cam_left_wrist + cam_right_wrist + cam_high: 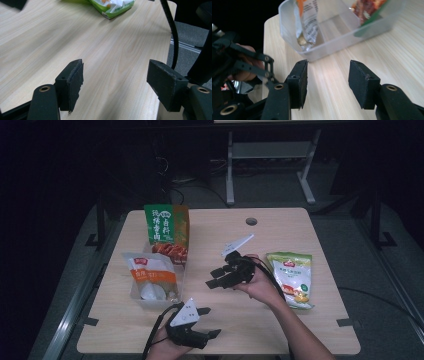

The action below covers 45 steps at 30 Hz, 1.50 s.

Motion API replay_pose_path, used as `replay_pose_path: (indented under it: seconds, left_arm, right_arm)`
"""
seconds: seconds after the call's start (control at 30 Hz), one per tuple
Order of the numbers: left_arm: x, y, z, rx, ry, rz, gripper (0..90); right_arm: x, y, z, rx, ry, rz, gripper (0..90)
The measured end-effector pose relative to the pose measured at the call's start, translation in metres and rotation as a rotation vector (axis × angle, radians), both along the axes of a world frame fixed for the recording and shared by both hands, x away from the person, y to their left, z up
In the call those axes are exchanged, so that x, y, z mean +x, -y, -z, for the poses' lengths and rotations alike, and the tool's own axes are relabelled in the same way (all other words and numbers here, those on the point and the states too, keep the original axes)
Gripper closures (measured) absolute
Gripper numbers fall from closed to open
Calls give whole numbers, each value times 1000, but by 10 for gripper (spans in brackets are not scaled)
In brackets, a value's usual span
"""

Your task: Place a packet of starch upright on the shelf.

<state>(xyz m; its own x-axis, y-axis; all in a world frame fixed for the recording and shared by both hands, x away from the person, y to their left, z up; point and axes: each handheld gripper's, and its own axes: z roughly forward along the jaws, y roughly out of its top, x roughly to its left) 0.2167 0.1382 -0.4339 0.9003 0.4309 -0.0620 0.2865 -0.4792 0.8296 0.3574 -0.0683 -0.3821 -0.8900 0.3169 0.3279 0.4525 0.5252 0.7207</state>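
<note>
- Left gripper (pixel 210 322), at 6 o'clock on the table (pixel 280 330), has its jaws spread wide with nothing between them;
- right gripper (pixel 216 277), near the table's middle, also gapes wide and empty, facing the clear tub (pixel 322 53) at 9 o'clock;
- green snack bag (pixel 292 277) lies flat at 3 o'clock; an orange-and-white pouch (pixel 150 272) and a green packet (pixel 167 230) stand in the tub.

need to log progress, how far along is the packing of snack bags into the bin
Two bags already sit in the clear bin: the green-and-orange bag and the white-and-orange bag. Nothing is in hand: the left gripper and right gripper are both open and empty. The light green bag is left, lying on the table beside the right hand.
</note>
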Motion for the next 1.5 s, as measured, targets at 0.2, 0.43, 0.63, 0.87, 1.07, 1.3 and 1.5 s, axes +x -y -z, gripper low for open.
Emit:
replay_pose_path:
  seconds: [0.2, 0.43, 0.63, 0.87, 1.07, 1.3, 1.5]
  left_arm:
    - [2, 0, 0, 1, 6, -5, 284]
    - [3, -1, 0, 5, 9, -8, 281]
    - [4, 1, 1, 7, 5, -11, 280]
    - [4, 1, 1, 1, 3, -14, 279]
    - [5, 4, 0, -2, -5, -11, 279]
    - [10, 12, -1, 14, -18, 9, 276]
    - [15, 23, -4, 13, -28, 14, 276]
  right_arm:
    - [-4, 32, 0, -4, 5, 58, 466]
    - [-10, 73, 2, -16, 6, 133, 450]
    - [-16, 102, 5, -28, -4, 202, 438]
    - [-22, 134, 10, -60, -10, 278, 424]
    - [-27, 164, 16, -92, -17, 362, 415]
    - [-35, 199, 20, -97, -13, 446, 410]
    - [-37, 225, 31, -125, -28, 524, 408]
